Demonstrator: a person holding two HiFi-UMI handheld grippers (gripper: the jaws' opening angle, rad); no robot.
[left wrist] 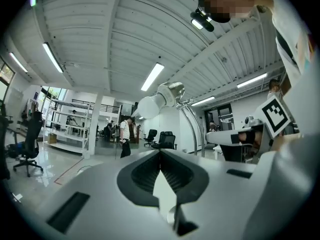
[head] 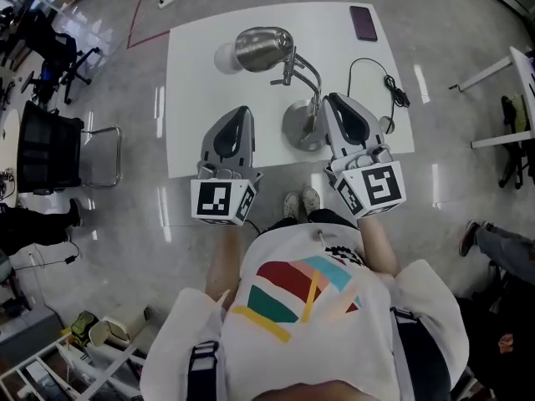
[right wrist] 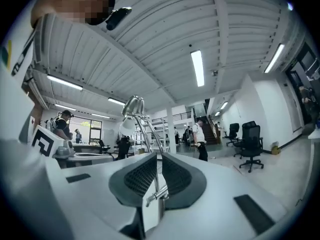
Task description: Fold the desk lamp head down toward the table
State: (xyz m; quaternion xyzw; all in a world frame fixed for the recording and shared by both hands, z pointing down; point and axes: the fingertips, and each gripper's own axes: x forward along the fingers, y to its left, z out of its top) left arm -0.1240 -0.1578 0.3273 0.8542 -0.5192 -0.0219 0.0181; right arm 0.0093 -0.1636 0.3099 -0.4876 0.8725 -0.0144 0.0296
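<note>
The desk lamp stands upright on the white table [head: 192,98]. It has a round metal base [head: 298,129], a curved double stem [head: 313,80] and a shiny metal head [head: 263,48] with a white bulb [head: 224,58], pointing left. My left gripper [head: 242,110] is shut and empty, left of the base and below the head. My right gripper [head: 332,98] is shut and empty, just right of the stem. From the left gripper [left wrist: 161,151] the lamp head [left wrist: 170,91] shows up ahead. From the right gripper [right wrist: 161,156] the stem [right wrist: 148,131] stands straight ahead.
A dark phone [head: 363,22] lies at the table's far right corner. A black cable [head: 386,80] loops on the table right of the lamp. A black office chair [head: 46,147] stands on the floor at left. Another white table [head: 525,69] is at right.
</note>
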